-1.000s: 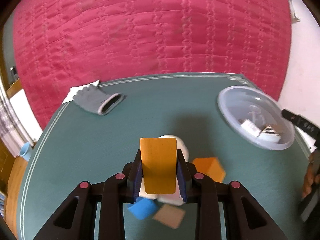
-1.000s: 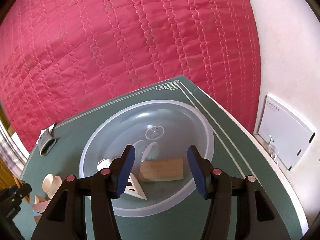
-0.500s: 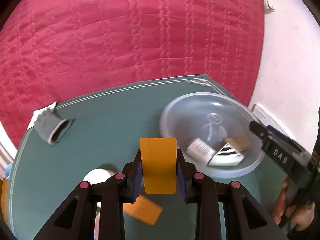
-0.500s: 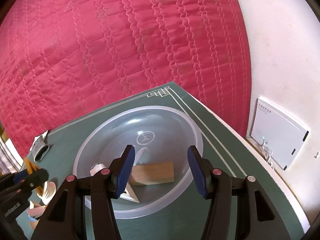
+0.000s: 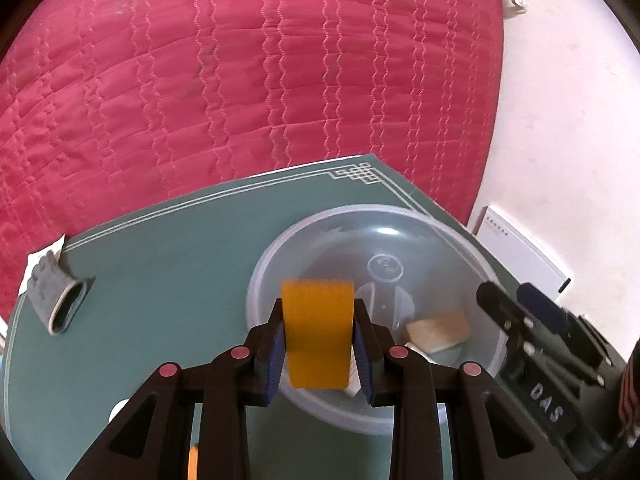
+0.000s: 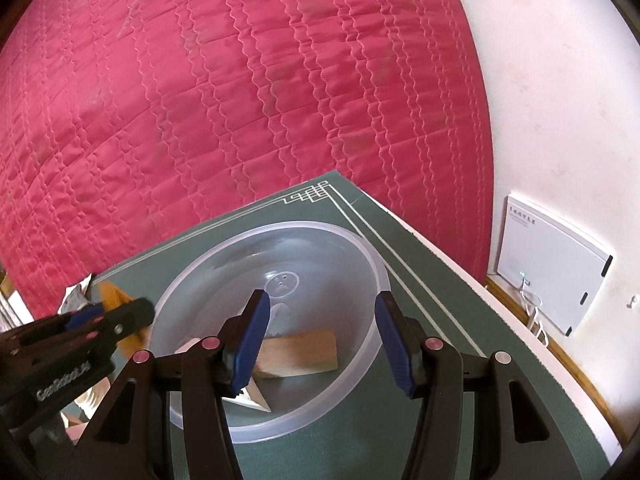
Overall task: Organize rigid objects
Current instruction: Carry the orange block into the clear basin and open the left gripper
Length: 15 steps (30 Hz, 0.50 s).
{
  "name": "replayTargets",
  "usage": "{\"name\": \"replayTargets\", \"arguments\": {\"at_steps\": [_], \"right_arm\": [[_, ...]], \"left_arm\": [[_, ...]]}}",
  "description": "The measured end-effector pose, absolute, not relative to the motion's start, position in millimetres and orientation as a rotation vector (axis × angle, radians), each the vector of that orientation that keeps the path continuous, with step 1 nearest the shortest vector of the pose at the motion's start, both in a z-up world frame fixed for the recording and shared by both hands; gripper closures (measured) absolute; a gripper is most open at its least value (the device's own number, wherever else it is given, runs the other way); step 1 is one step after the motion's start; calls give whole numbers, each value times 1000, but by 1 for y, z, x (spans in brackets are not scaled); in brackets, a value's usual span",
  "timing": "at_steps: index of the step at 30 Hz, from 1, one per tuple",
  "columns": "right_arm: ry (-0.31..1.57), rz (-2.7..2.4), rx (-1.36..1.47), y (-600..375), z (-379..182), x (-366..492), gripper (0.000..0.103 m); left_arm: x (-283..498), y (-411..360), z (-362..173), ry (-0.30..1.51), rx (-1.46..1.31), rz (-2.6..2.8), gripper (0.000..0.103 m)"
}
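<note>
A flat orange block (image 5: 318, 340) stands upright between the blue pads of my left gripper (image 5: 319, 322), above the near rim of a clear plastic bowl (image 5: 400, 216). The jaws are opening, and the pads still touch the block's sides. In the bowl lie a wooden block (image 5: 438, 330) and a white triangular piece (image 6: 250, 398). My right gripper (image 6: 320, 320) hovers open over the bowl's (image 6: 280, 226) near side with nothing between its fingers. In the right wrist view the left gripper (image 6: 120, 312) comes in from the left with the orange block (image 6: 112, 294).
The bowl rests on a green mat (image 5: 180, 260) near its far right corner. A grey fabric sleeve (image 5: 56, 296) lies at the mat's left edge. A red quilt (image 5: 240, 80) hangs behind. A white box (image 6: 552, 276) sits by the wall on the right.
My left gripper has carried the orange block to the right, from above the loose blocks to over the bowl's near rim. The right gripper has stayed open over the bowl.
</note>
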State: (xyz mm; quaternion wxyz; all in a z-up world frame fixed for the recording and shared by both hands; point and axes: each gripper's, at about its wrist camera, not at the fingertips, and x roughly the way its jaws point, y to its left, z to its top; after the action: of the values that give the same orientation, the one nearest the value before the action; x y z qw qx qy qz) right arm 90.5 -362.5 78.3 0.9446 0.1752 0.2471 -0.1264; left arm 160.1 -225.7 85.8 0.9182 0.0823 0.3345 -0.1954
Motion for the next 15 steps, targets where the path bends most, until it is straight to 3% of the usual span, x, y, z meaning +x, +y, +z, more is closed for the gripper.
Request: {"name": "replayTargets", "arguments": {"at_steps": [1,3,4,15], "right_arm": [[503,-258,358,-363,78,90,47],[501,-261,361,-363,79,90,47],[500,-263,365,-364,78,90,47],[498,-249,354,-363,79,90,47]], "left_arm": [[161,-227,86,684,167,-406,62],[164,-227,87,676,161,-396,27],[164,-225,88,660,155,-380,24],[159,-188,87,654,145,-295,24]]}}
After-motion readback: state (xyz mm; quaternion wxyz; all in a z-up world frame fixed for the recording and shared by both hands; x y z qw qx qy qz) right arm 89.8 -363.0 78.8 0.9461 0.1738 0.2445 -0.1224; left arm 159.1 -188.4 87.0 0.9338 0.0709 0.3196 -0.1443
